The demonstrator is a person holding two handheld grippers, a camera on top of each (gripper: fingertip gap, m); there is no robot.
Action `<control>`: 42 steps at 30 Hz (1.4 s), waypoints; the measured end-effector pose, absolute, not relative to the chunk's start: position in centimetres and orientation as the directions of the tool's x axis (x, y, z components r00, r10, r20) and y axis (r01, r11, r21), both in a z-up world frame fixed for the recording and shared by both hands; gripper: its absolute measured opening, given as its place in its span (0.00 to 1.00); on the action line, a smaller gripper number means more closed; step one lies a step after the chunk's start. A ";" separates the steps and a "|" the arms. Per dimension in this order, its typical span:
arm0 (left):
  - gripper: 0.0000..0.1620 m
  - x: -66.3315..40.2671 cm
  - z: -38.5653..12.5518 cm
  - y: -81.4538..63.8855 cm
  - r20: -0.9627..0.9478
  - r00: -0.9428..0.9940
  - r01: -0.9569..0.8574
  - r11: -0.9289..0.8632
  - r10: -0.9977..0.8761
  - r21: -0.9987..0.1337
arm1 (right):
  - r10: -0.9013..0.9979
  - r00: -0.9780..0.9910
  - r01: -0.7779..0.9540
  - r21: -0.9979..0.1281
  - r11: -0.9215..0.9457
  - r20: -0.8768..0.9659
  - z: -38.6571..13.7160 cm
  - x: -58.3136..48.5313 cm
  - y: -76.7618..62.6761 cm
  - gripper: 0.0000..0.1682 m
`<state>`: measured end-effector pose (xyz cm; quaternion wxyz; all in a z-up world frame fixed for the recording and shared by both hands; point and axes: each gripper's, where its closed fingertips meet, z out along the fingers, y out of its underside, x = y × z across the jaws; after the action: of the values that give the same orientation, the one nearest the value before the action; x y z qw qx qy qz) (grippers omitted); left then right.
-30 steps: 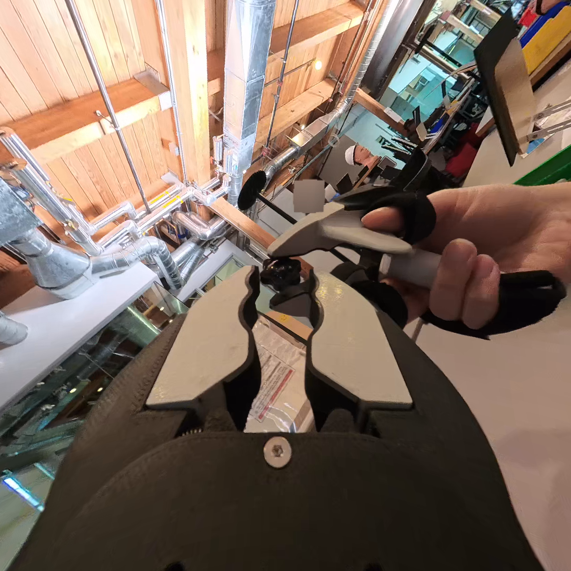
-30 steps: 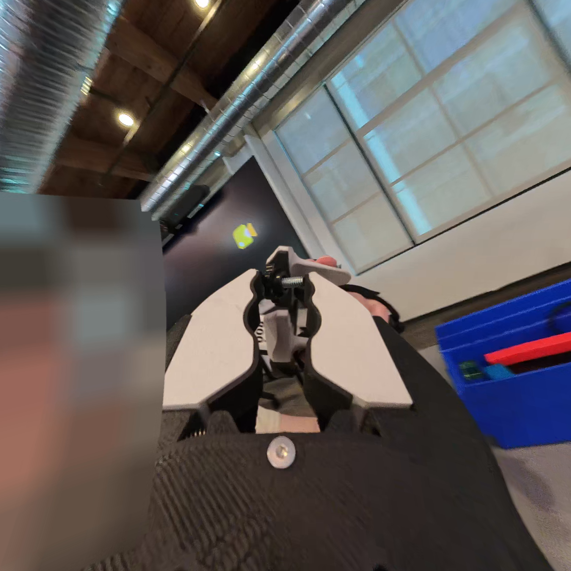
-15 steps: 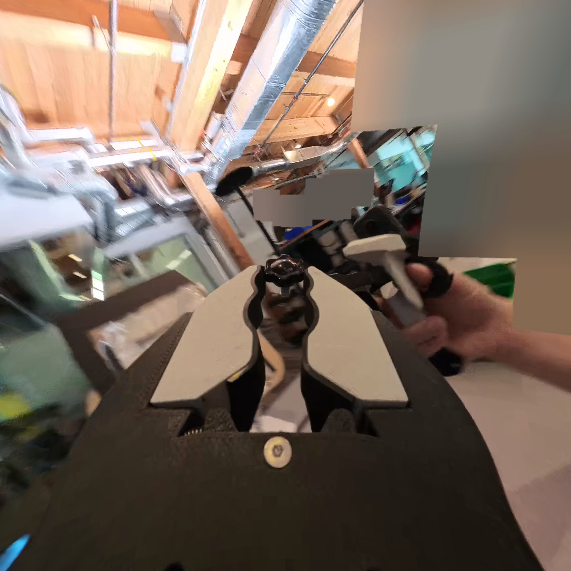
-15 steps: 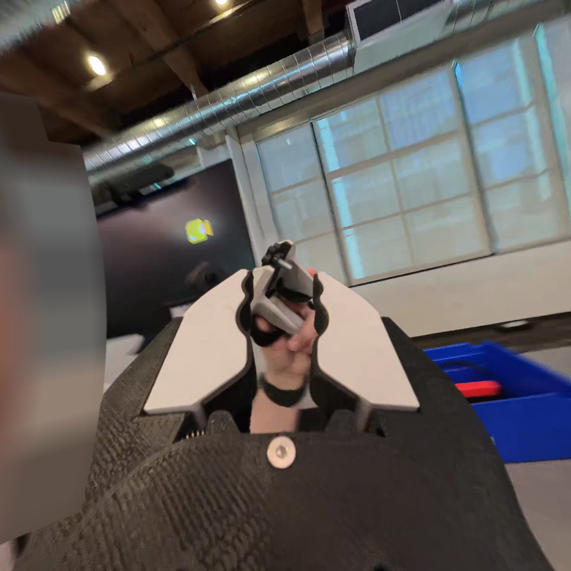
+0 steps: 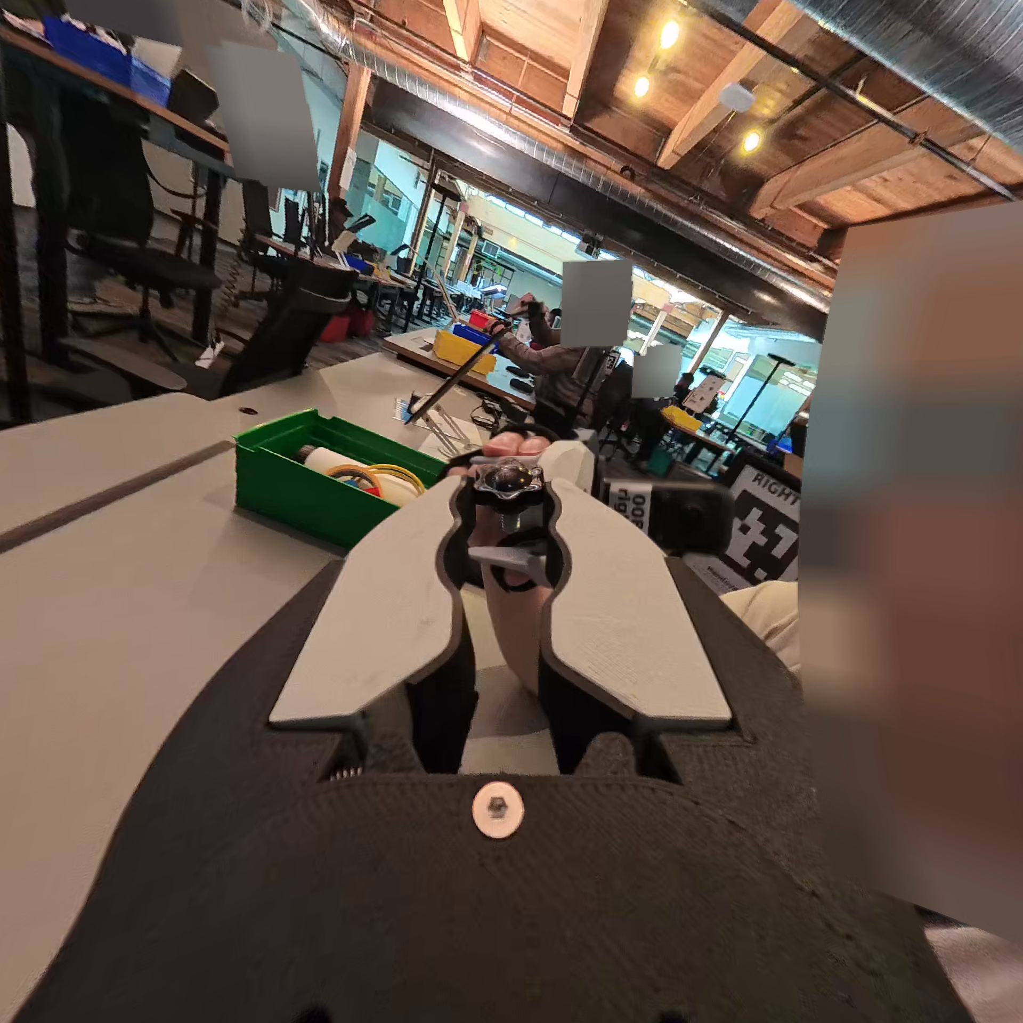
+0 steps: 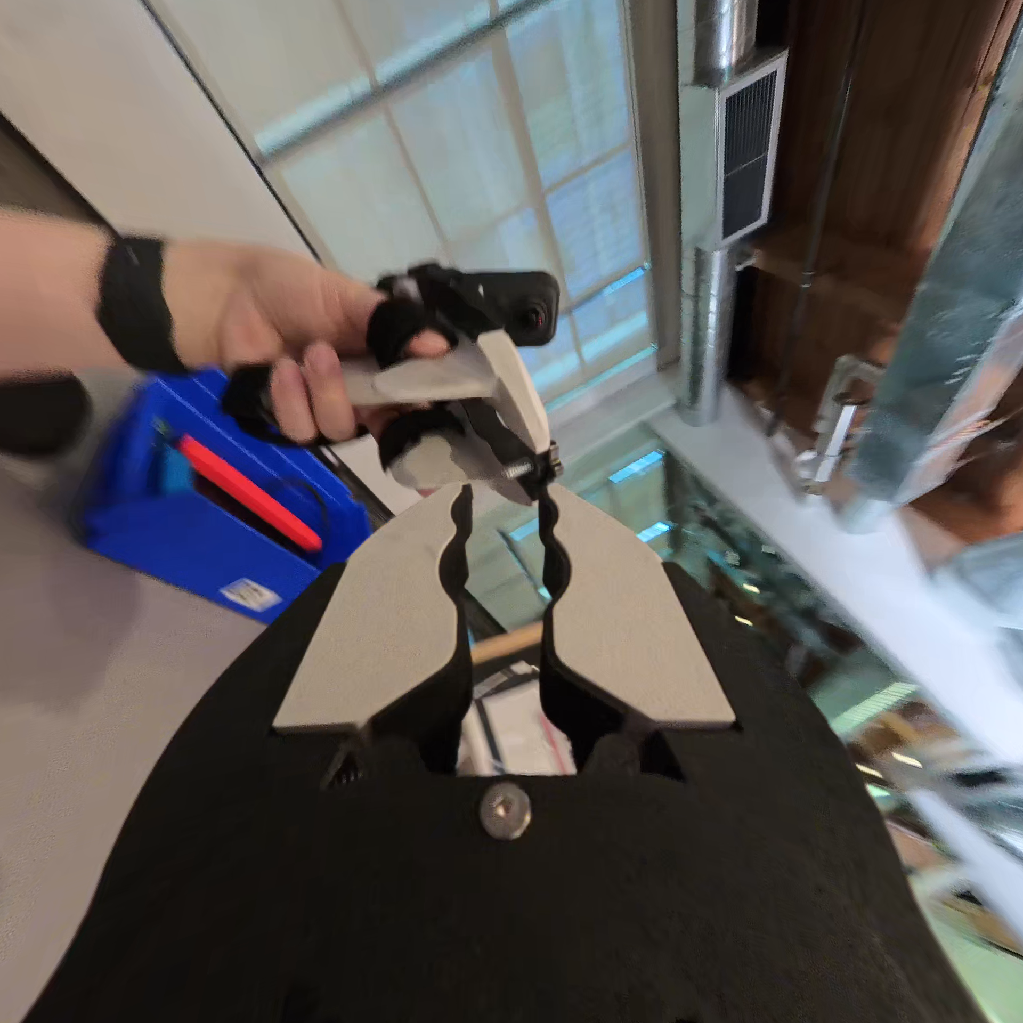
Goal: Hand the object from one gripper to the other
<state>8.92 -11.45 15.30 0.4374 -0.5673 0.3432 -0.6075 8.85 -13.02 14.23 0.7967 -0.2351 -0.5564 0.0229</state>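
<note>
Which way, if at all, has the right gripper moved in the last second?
Yes: the right gripper swung rightward; the blue bin, earlier at the view's right edge, now sits at the left.

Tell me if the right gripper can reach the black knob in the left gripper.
Probably yes: the right gripper is open and empty, and the black knob that the left gripper pinches sits just past its fingertips, nothing between.

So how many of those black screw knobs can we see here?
1: the black knob, pinched by the left gripper at the tips of its fingers. More could be hidden in the green bin.
</note>
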 end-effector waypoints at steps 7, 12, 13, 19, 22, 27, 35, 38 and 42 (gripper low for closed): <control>0.14 9.7 15.4 -9.1 0.563 -0.022 0.268 -0.547 -0.826 -0.793 | 0.136 0.517 0.342 -0.349 0.873 0.845 15.0 9.1 -11.2 0.09; 0.14 10.3 14.7 -7.6 0.598 0.020 0.324 -0.560 -0.802 -0.762 | 0.272 0.599 0.314 -0.533 0.786 0.753 14.6 8.3 -9.2 0.09; 0.14 10.4 14.7 -7.4 0.600 0.024 0.332 -0.560 -0.800 -0.759 | 0.279 0.623 0.297 -0.550 0.780 0.731 14.8 8.4 -9.1 0.08; 0.14 10.6 15.1 -7.2 0.615 0.015 0.393 -0.561 -0.788 -0.728 | 0.265 0.673 0.328 -0.599 0.730 0.691 14.8 9.0 -7.8 0.06; 0.14 10.9 15.0 -7.3 0.616 0.012 0.400 -0.561 -0.788 -0.725 | 0.277 0.685 0.312 -0.615 0.725 0.674 15.0 9.2 -7.7 0.04; 0.14 11.0 15.2 -7.4 0.609 0.002 0.413 -0.554 -0.793 -0.723 | 0.289 0.693 0.300 -0.629 0.717 0.660 15.2 9.5 -7.6 0.04; 0.17 11.1 15.5 -7.9 0.603 -0.037 0.406 -0.564 -0.797 -0.719 | 0.331 0.684 0.267 -0.646 0.715 0.649 15.4 9.8 -7.8 0.04; 0.25 11.2 16.1 -8.6 0.496 0.004 0.388 -0.456 -0.869 -0.801 | 0.472 0.680 0.150 -0.737 0.659 0.561 16.0 10.6 -7.7 0.03; 0.32 9.6 17.6 -8.6 0.221 0.210 0.397 -0.123 -0.952 -0.910 | 0.811 0.537 -0.169 -0.912 0.373 0.232 17.0 12.2 -7.5 0.04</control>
<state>9.59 -8.63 17.60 0.5998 -0.4955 0.2803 -0.5623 12.20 -7.52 16.98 0.7494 -0.4546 -0.3532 0.3270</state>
